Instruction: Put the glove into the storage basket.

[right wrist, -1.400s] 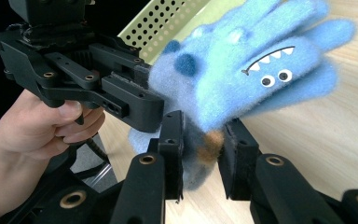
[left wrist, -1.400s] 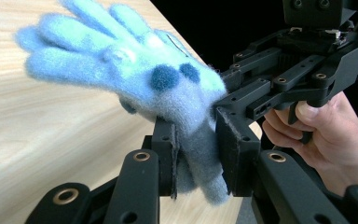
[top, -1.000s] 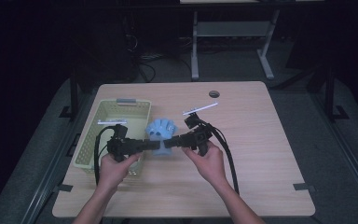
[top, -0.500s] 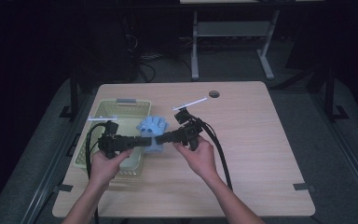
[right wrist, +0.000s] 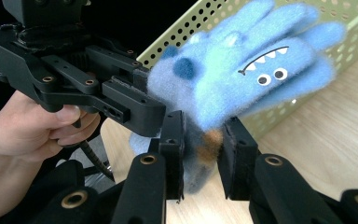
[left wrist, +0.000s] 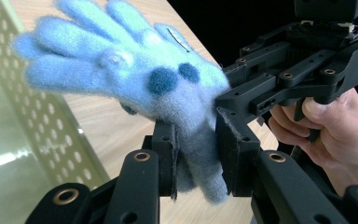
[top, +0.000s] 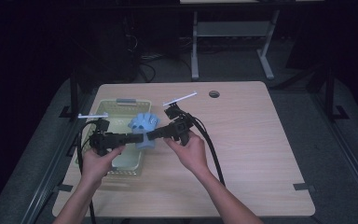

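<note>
A fuzzy light-blue glove (top: pixel 143 124) with a monster face and dark blue spots hangs in the air over the right edge of the green basket (top: pixel 116 103). My left gripper (top: pixel 139 138) comes from the left and is shut on its cuff. My right gripper (top: pixel 150 135) comes from the right and is shut on the same cuff. In the left gripper view the glove (left wrist: pixel 135 79) fans upward from my left gripper (left wrist: pixel 196 140), with the right gripper (left wrist: pixel 279 84) pressed close beside it. In the right gripper view the glove (right wrist: pixel 242 79) rises out of my right gripper (right wrist: pixel 200 140).
The perforated pale-green basket (left wrist: pixel 23 140) stands at the table's left side, its wall also behind the glove in the right gripper view (right wrist: pixel 354 28). The wooden table (top: pixel 251 140) has a round cable hole (top: pixel 214 94) at the back. Black cables trail from both grippers.
Both hands have carried the glove to the left, from over the bare table to over the basket's right edge. Both grips have stayed closed.
</note>
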A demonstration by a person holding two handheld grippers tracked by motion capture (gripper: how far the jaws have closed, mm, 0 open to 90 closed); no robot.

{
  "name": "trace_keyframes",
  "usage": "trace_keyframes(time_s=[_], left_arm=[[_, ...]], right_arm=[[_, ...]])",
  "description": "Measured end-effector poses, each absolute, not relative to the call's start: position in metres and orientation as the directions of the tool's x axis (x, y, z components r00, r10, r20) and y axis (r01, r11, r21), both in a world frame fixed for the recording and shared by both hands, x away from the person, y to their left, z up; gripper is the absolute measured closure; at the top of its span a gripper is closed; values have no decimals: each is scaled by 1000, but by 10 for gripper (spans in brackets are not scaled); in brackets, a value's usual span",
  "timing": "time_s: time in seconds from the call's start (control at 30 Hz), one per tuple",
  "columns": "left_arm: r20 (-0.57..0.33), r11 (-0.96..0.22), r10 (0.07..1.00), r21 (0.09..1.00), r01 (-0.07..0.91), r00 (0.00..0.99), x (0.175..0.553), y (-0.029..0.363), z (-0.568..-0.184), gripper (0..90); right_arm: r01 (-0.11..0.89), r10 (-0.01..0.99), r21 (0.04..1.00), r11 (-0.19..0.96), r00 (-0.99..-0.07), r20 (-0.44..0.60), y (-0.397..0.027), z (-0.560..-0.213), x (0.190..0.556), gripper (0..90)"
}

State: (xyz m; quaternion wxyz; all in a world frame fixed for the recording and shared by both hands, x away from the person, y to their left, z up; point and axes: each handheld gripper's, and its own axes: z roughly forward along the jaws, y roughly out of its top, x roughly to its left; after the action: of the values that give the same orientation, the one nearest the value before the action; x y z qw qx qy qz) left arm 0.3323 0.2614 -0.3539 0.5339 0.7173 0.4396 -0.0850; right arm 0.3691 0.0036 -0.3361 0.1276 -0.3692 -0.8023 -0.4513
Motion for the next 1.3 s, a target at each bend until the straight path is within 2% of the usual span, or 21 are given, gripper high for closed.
trace_keyframes(time_s=[0.73, 1.3], left_arm=[[-614, 3, 563, 671, 741, 553, 336, 308, -352, 721], [-638, 30, 588, 632, 774, 498, 340, 337, -364, 729]], right_arm=[[705, 438, 636, 315, -702, 562, 48, -336, 382, 739], [719, 424, 614, 324, -691, 586, 83, -352, 395, 743]])
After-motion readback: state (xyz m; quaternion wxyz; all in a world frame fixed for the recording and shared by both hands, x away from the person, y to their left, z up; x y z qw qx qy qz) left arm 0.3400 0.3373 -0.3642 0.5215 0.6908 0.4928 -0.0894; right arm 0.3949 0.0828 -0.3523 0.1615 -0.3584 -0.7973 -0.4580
